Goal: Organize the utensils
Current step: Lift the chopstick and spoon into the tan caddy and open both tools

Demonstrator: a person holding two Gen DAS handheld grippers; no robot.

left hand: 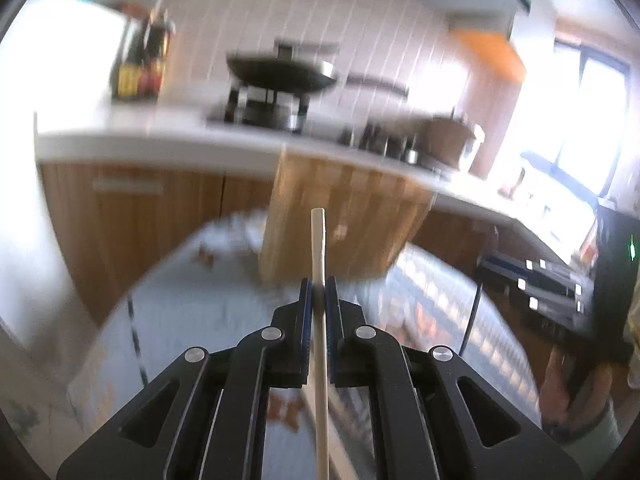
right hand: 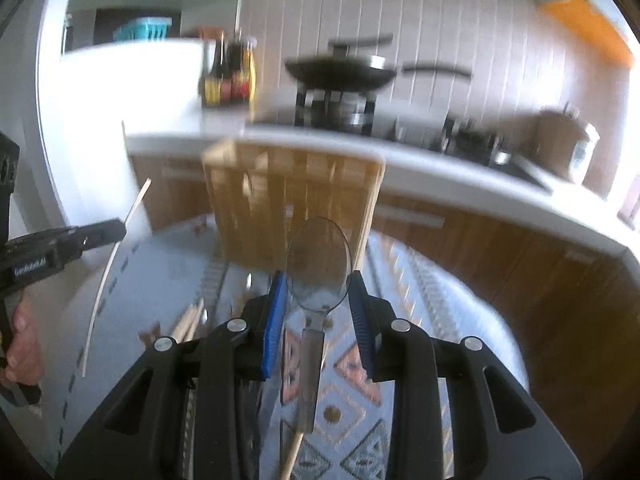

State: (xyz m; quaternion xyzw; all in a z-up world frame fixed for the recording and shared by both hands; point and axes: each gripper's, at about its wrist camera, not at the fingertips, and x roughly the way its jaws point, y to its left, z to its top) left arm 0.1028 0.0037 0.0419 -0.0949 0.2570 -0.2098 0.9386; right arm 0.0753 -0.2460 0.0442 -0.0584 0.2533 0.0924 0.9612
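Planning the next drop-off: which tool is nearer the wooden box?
Hard to call. Both the left tool, with its chopstick, and the right tool, with its spoon, face the wooden box.

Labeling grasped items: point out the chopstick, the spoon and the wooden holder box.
chopstick [left hand: 318, 248], left wrist view, on the shaft above the left gripper's fingers.
spoon [right hand: 319, 264], right wrist view, on the middle of the bowl.
wooden holder box [right hand: 288, 196], right wrist view, on its slatted front wall.
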